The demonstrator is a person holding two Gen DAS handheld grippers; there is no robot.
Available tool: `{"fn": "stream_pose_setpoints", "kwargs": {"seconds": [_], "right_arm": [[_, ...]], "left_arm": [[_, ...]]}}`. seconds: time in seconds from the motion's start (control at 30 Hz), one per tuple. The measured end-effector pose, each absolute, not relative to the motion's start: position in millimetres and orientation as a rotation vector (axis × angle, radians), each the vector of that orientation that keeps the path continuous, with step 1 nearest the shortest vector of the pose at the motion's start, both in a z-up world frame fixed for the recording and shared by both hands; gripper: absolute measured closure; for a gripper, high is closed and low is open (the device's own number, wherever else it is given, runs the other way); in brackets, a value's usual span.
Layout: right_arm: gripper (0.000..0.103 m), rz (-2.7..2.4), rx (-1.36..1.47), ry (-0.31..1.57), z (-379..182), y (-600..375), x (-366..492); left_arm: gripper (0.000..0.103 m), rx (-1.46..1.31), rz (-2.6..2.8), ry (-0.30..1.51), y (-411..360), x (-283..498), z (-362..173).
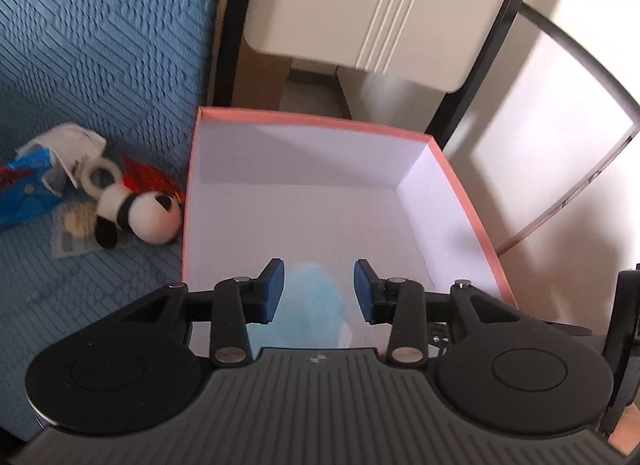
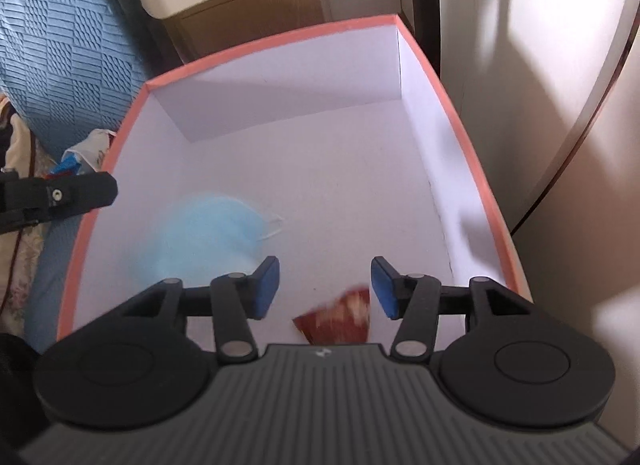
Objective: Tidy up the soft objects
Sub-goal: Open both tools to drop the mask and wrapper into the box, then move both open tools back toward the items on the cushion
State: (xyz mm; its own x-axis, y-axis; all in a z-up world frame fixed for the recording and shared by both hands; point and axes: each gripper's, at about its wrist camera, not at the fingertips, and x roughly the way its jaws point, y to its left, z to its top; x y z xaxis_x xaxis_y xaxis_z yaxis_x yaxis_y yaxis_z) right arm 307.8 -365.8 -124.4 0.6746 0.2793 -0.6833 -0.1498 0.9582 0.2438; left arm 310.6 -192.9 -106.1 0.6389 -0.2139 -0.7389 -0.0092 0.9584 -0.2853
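Note:
A white box with a pink rim [image 1: 460, 185] stands on the blue bedding. My left gripper [image 1: 319, 291] hangs over its near left part, open; a blurred light blue face mask [image 1: 312, 305] lies under the gap, clear of the pads. In the right wrist view the same mask [image 2: 204, 233] rests on the floor of the box [image 2: 280, 41]. My right gripper [image 2: 325, 287] is open over the near right part. Below it lies a blurred red patterned soft piece [image 2: 340, 321], not touched by the pads. The left gripper's finger [image 2: 60, 195] shows at the box's left rim.
Left of the box lie a panda plush [image 1: 140, 213], a red tasselled item [image 1: 140, 177], a blue packet [image 1: 28, 189] and white tissue on a blue textured cover [image 1: 100, 45]. Cream furniture [image 1: 360, 5] and a dark frame stand behind the box.

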Motion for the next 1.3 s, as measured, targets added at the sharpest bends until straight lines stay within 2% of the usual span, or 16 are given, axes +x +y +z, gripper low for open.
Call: {"fn": "stream_pose_setpoints", "kwargs": {"seconds": [0.67, 1.0, 1.3], "right_arm": [[0.049, 0.299, 0.143, 0.592, -36.9, -328.6, 246.7], [0.049, 0.297, 0.108, 0.515, -22.8, -302.9, 214.0], [0.049, 0.328, 0.069, 0.485, -35.4, -263.6, 195.2]], "left_arm": [[0.059, -0.235, -0.067, 0.632, -128.0, 244.4, -19.5], [0.059, -0.205, -0.052, 0.52, -101.2, 204.8, -4.1], [0.059, -0.213, 0.006, 0.5, -63.9, 174.3, -21.7]]}}
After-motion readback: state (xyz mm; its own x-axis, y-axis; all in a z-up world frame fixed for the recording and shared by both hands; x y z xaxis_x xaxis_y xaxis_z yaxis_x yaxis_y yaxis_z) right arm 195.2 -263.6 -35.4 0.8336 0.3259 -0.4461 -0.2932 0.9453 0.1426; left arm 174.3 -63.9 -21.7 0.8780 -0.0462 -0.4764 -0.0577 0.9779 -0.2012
